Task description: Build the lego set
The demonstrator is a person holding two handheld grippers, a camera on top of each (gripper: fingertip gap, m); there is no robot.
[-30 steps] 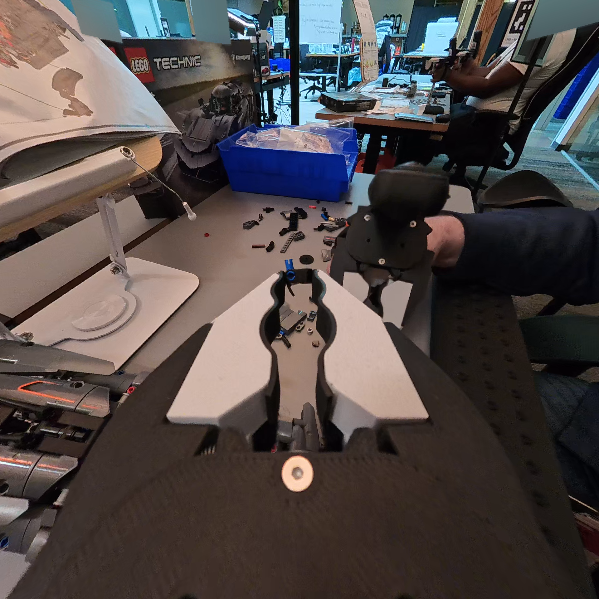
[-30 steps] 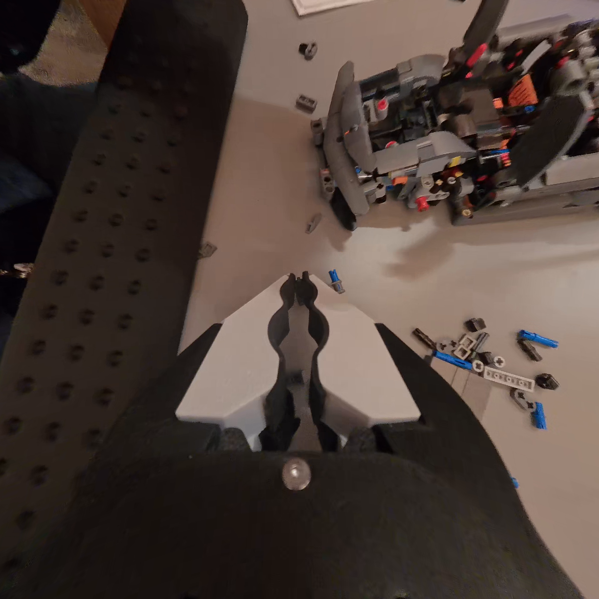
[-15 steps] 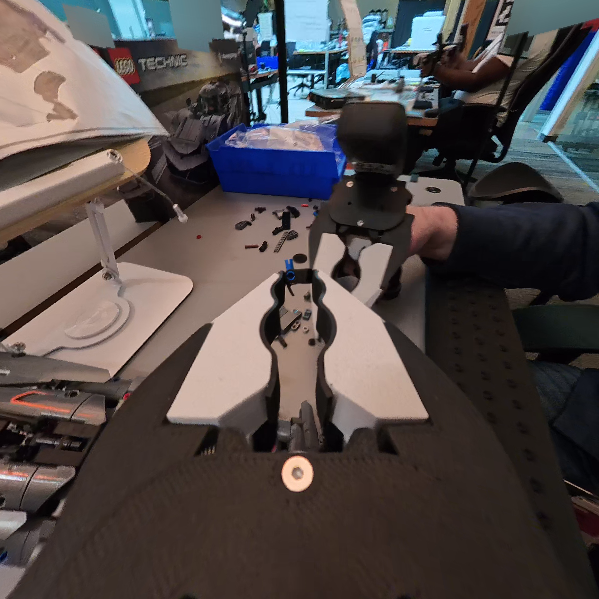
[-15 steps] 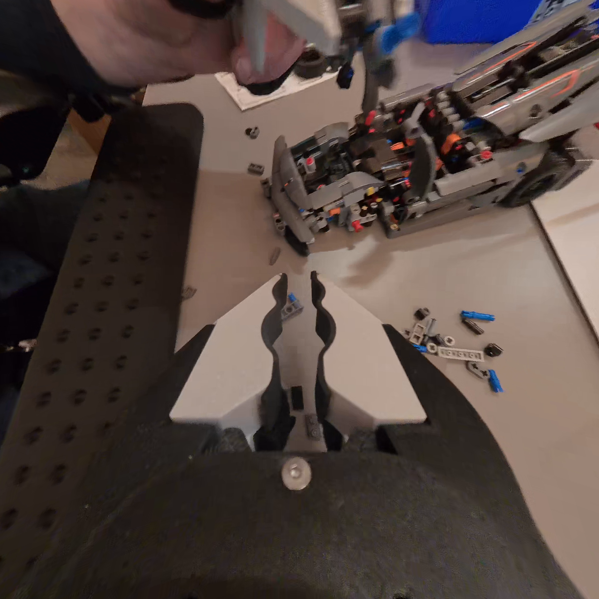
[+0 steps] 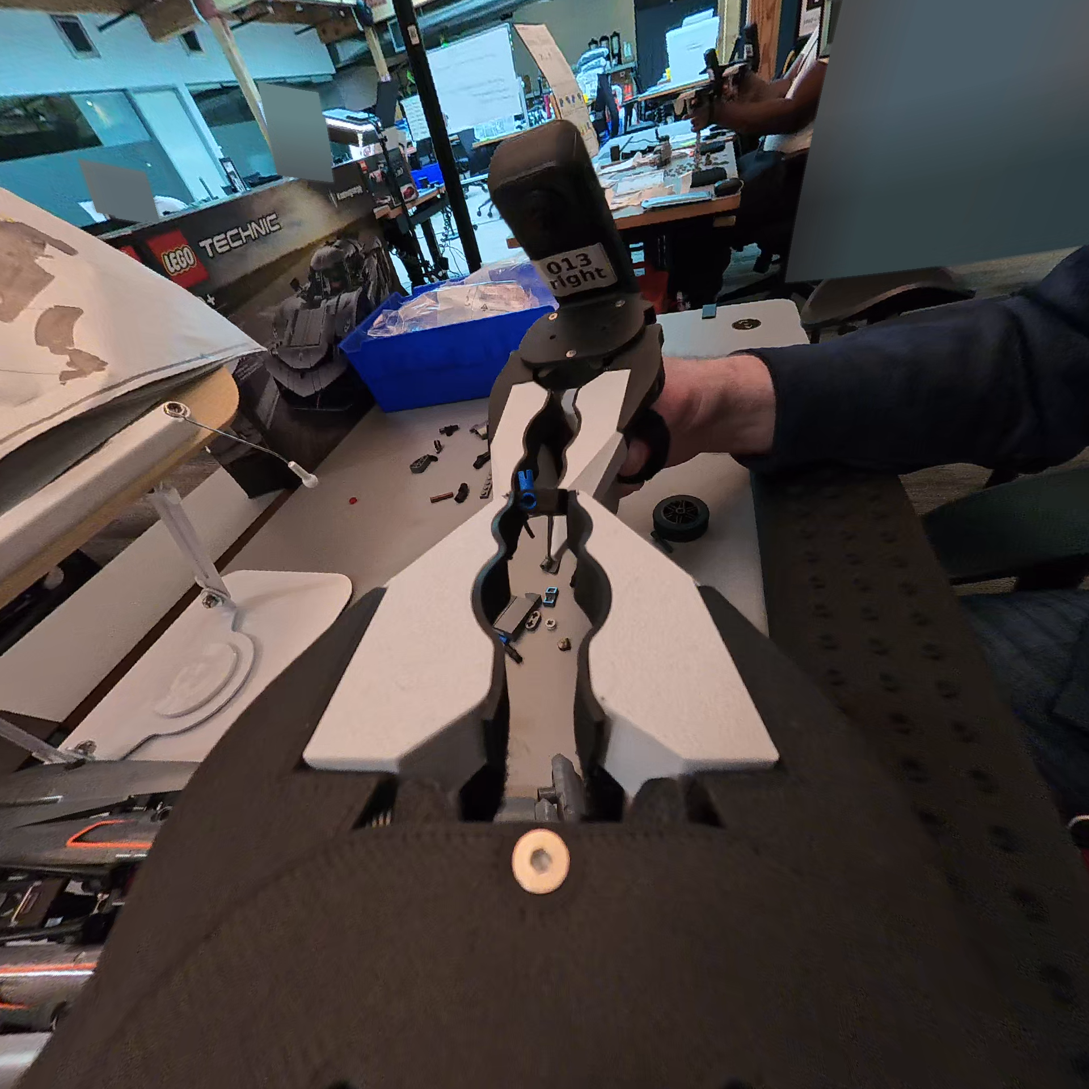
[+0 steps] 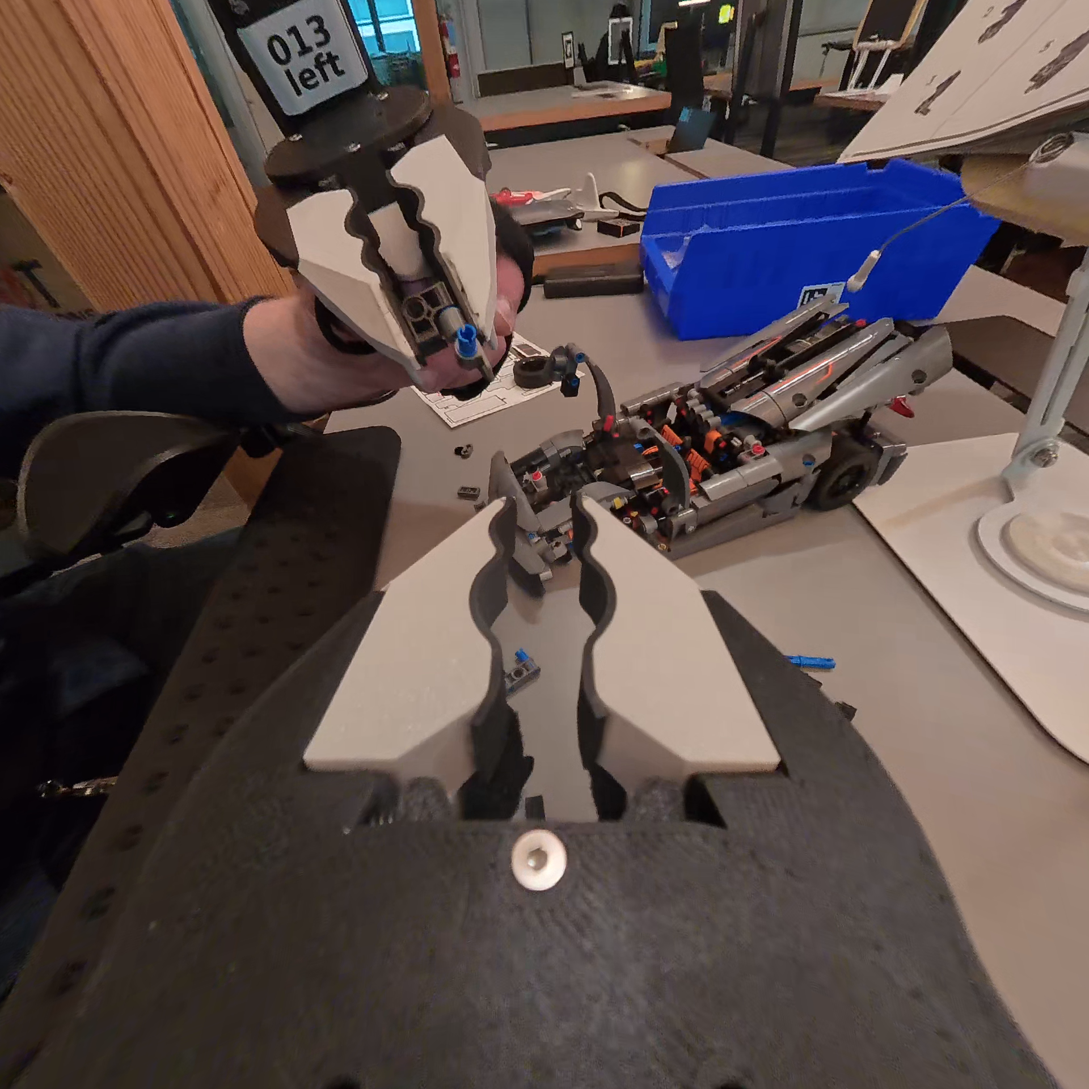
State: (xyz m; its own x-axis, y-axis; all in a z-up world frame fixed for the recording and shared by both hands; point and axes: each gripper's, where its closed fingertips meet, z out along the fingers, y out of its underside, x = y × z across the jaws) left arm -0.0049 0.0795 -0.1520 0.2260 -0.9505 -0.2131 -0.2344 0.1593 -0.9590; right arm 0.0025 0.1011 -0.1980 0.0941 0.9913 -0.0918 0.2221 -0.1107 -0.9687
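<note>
Left gripper: my left gripper [image 5: 537,501] sits at the centre of the left wrist view, raised off the table, its fingers clamped on a small dark grey piece with a blue pin [image 5: 526,488] poking up at the left tip. In the right wrist view the same gripper [image 6: 451,347] hangs in the upper left, and the piece [image 6: 430,318] shows its round holes between the pads.

Right gripper: my right gripper [image 6: 539,512] holds nothing; its jaws stand a narrow gap apart, tips pointing at the nose of the car. In the left wrist view it [image 5: 545,471] faces me just above my left tips.

Car model: the part-built grey lego car [image 6: 707,448] with orange and red bits inside lies on the table [image 6: 766,601] at centre right of the right wrist view, just past my right tips.

Loose parts: a grey piece with a blue pin [image 6: 521,672] lies on the table between my right fingers; a blue pin [image 6: 813,661] lies at right. A small black wheel [image 5: 680,517] rests right of centre in the left wrist view, with scattered small pieces [image 5: 448,477] farther back.

Blue bin: a blue bin [image 6: 795,247] stands behind the car, upper right.

Stand: a white stand [image 5: 206,642] carrying an open booklet [image 5: 88,330] fills the left of the left wrist view.
</note>
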